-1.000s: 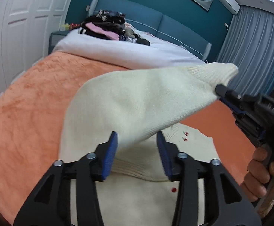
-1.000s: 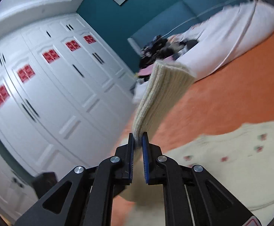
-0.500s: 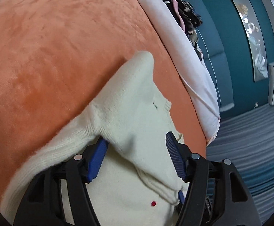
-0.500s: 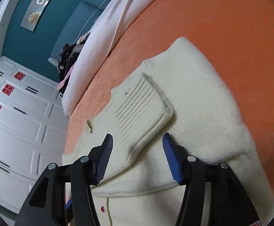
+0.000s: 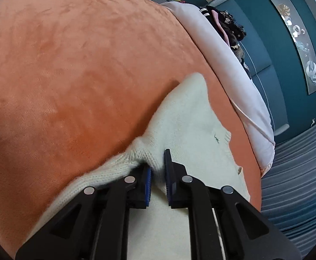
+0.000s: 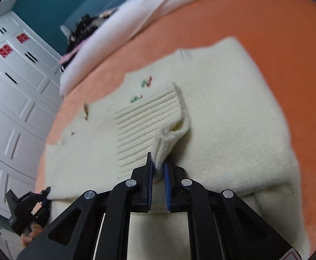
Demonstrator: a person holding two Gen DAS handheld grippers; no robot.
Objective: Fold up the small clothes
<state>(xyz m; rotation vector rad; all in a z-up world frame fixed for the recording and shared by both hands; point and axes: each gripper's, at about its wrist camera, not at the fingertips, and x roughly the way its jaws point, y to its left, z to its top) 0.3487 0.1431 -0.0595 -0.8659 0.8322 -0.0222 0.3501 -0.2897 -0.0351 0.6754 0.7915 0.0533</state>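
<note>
1. While the left gripper [image 5: 158, 169] pinches a ridge of knit at the side seam of the cream sweater [image 6: 223, 112], its blue pads stand nearly together with a fold of fabric pressed between them.
2. At the right gripper [image 6: 156, 166] the jaws are closing on the bunched end of the ribbed cuff [image 6: 149, 119], which lies folded in across the sweater's chest; wool fills the narrow gap between the pads.
3. Spread flat, the sweater lies on the orange blanket [image 5: 71, 65], its far shoulder toward the white duvet [image 5: 229, 69] and the pile of dark clothes [image 5: 227, 23] at the bed's head end.
4. To do this step well, I judge each grip should take only the layer meant to move; the thick knit bunches easily, and a pinch through to the blanket would drag both.
5. Lifting both hands evenly, then laying the fold down with its edge parallel to the sweater's side, should keep the sleeve from slipping out.
6. Letting go only once the wool rests flat would likely avoid a sprung crease.
</note>
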